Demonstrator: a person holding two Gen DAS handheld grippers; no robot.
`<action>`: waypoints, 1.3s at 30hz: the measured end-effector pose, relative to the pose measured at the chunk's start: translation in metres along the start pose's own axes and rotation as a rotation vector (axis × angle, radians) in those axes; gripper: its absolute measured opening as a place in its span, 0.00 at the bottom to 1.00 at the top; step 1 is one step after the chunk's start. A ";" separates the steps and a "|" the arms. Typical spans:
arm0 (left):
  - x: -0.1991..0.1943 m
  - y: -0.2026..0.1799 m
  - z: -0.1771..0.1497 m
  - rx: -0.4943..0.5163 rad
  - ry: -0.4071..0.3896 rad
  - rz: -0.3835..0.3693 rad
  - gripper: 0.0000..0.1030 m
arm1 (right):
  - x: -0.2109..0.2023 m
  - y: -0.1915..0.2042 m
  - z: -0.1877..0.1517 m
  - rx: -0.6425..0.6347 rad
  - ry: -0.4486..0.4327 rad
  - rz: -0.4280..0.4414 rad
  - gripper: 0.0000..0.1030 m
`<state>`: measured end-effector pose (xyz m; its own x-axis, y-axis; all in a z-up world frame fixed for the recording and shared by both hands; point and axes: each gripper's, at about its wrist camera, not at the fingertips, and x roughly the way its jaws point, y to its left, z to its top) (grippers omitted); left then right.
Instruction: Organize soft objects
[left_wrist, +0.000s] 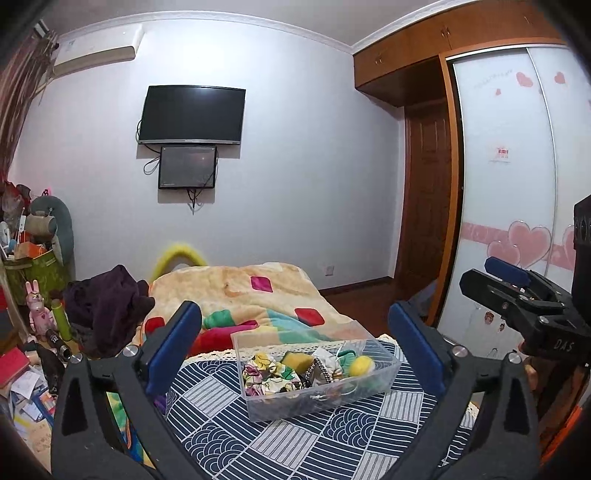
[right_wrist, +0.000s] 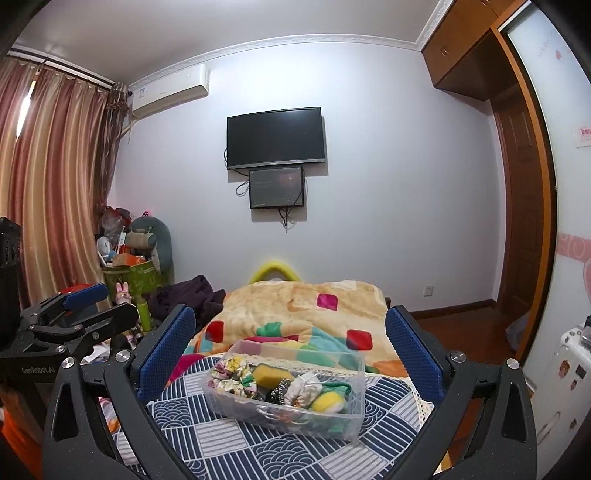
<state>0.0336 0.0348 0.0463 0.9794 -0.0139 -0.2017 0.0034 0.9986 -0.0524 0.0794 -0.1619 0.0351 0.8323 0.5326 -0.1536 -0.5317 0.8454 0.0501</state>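
A clear plastic box (left_wrist: 258, 400) stands on a blue and white patterned cloth (left_wrist: 295, 443). It holds soft things: a floral scrunchie (left_wrist: 258, 373), a yellow sponge (left_wrist: 295, 360), a yellow ball (left_wrist: 361, 365) and a small pouch. The box also shows in the right wrist view (right_wrist: 354, 413), with the scrunchie (right_wrist: 232, 374), sponge (right_wrist: 271, 373) and ball (right_wrist: 327, 400). My left gripper (left_wrist: 295, 354) is open and empty, held short of the box. My right gripper (right_wrist: 290, 354) is open and empty, also short of the box. Each gripper shows at the other view's edge.
A bed with a colourful patchwork blanket (left_wrist: 258, 295) lies behind the box, with dark clothes (left_wrist: 107, 302) on its left. A cluttered corner with toys and a green bin (right_wrist: 133, 273) is at the left. A wardrobe with sliding doors (left_wrist: 506, 184) is at the right.
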 end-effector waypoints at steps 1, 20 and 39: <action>-0.001 0.000 0.000 0.002 -0.001 0.000 1.00 | 0.000 0.000 0.000 0.000 0.001 0.000 1.00; -0.003 -0.004 0.001 0.006 -0.003 0.008 1.00 | -0.002 0.000 0.002 0.005 -0.001 -0.004 1.00; -0.001 0.005 0.001 -0.019 0.003 -0.011 1.00 | -0.005 0.002 0.003 0.012 0.005 -0.005 1.00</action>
<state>0.0324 0.0400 0.0471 0.9786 -0.0246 -0.2041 0.0098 0.9973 -0.0734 0.0750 -0.1622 0.0393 0.8342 0.5281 -0.1585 -0.5256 0.8486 0.0613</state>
